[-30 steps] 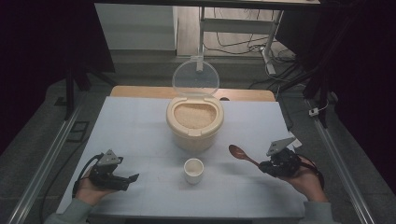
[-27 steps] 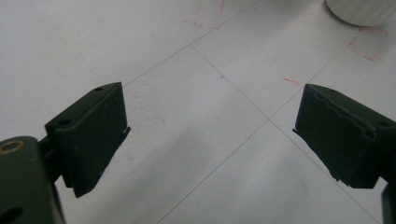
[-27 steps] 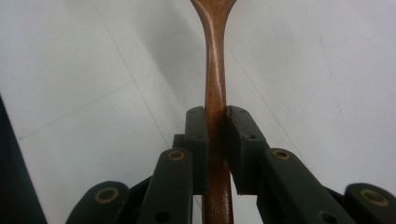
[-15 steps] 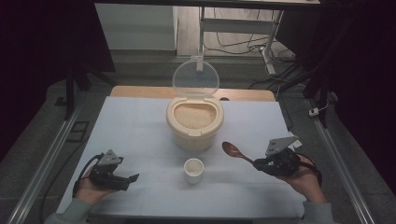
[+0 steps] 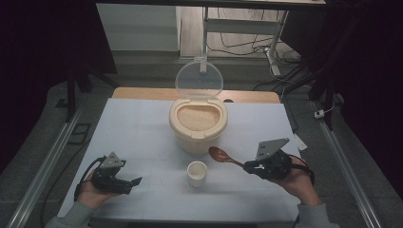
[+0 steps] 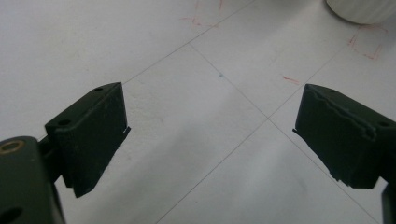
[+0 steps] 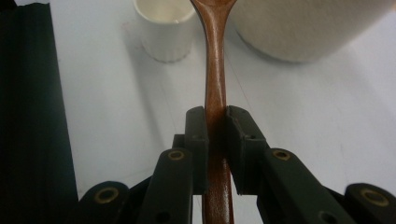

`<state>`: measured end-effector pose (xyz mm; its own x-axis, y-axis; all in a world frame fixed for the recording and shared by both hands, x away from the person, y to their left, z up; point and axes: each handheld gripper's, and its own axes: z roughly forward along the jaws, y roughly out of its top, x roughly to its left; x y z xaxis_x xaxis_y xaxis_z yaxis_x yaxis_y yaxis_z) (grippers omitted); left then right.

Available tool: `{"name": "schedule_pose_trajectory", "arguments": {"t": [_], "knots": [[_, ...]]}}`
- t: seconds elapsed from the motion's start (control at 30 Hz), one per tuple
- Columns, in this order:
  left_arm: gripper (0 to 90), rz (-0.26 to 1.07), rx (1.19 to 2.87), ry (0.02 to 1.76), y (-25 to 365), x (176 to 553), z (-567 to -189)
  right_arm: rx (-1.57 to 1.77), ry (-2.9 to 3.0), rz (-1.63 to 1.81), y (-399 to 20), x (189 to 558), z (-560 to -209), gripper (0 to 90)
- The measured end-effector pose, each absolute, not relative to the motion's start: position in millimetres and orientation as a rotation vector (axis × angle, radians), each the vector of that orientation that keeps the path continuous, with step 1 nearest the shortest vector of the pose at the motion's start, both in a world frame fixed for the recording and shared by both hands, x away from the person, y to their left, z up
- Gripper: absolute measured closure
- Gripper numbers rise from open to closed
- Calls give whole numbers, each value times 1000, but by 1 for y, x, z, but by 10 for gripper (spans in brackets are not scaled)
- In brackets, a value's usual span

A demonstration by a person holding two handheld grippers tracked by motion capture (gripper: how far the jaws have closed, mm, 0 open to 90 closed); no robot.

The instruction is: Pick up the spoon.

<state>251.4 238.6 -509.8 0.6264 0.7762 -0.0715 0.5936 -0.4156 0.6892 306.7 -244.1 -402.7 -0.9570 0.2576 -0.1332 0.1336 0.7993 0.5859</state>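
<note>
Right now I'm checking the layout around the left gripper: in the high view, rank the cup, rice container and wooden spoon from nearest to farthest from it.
Measured from the left gripper, at the table's front left:
1. White cup, at front centre.
2. Wooden spoon, just beyond the cup, held by the right gripper.
3. Rice container, farther back at centre, lid open.

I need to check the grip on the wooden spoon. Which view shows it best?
The right gripper view: both pads clamp the wooden spoon by its handle. The high view shows the whole spoon small; the left gripper view shows bare table.
</note>
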Motion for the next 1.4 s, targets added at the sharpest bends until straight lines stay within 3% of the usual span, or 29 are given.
{"name": "schedule_pose_trajectory", "arguments": {"t": [0.37,0.73,1.2,1.4], "knots": [[91,331,2146,1068,238,252,-509,161,2815,887,-201,308,-391,787],[91,327,2149,1065,237,252,-509,32,2871,820,-157,309,-404,786],[91,334,2147,1055,237,250,-506,17,2860,800,-152,306,-405,787],[92,352,2145,986,229,248,-487,15,2856,784,-152,306,-406,787]]}}
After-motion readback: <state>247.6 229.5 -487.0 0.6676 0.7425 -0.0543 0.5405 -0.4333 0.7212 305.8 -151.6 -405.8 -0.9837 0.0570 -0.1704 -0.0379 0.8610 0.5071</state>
